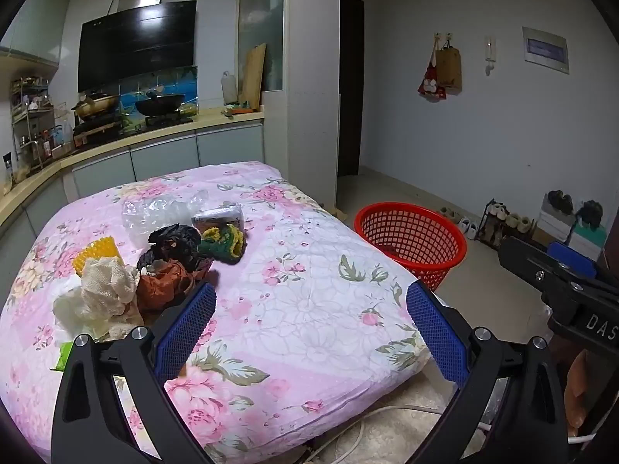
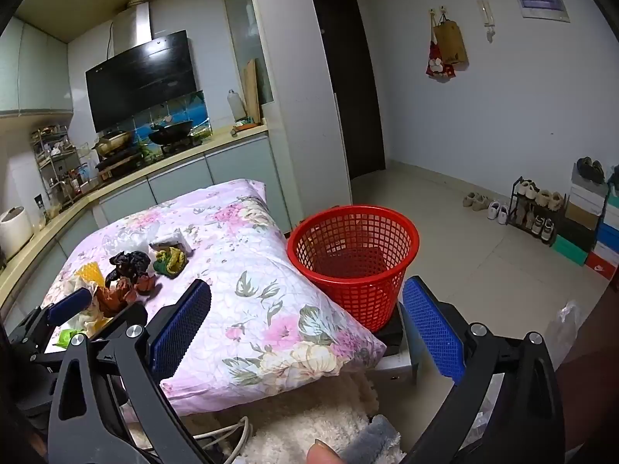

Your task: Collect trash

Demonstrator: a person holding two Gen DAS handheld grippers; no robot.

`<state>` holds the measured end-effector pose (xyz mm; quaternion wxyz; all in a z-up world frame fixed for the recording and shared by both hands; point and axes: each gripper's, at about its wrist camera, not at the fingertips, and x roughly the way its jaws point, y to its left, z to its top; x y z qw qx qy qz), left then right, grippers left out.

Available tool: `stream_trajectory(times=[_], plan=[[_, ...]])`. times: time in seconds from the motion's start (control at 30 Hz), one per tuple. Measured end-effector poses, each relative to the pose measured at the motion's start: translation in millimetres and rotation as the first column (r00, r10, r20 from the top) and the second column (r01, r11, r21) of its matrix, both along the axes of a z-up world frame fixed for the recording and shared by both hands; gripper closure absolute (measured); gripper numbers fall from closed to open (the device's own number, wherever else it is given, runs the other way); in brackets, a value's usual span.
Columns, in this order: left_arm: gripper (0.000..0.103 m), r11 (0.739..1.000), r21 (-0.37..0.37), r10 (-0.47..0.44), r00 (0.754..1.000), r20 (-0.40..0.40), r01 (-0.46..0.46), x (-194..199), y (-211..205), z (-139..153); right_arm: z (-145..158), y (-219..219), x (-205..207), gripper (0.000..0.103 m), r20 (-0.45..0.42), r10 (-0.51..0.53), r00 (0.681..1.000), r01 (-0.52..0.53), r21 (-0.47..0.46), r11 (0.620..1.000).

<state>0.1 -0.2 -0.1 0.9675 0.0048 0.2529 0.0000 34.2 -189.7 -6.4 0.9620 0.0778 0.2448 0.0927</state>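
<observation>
Red basket [image 2: 354, 263] upright, mouth up, trash pile [image 1: 154, 263] heaped on quilt [image 1: 309, 309]

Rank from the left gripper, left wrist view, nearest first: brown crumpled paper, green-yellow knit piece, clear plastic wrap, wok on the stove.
1. brown crumpled paper, beside the left finger of the left gripper.
2. green-yellow knit piece, mid-bed.
3. clear plastic wrap, behind the pile.
4. wok, on the counter stove.

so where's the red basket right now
The red plastic mesh basket stands on the floor at the right edge of the pink floral quilt, centre of the right wrist view, ahead of the open right gripper.
</observation>
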Motion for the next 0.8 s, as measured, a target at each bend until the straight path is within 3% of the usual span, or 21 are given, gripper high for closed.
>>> stream_trajectory(times=[0.6,0.8], plan=[[0.007,1.0,-0.009,0.004,1.0,-0.009,-0.004,-1.2,3.8,-0.6,-5.1,0.6,2.9,0.007,-0.018,-0.006,1.0,0.005,-0.004,1.0],[0.007,1.0,-0.001,0.017,1.0,-0.021,-0.017,12.5,8.1,-12.9,-6.8,-0.2,10.1,0.007,-0.042,-0.007,0.999,0.007,-0.002,1.0]])
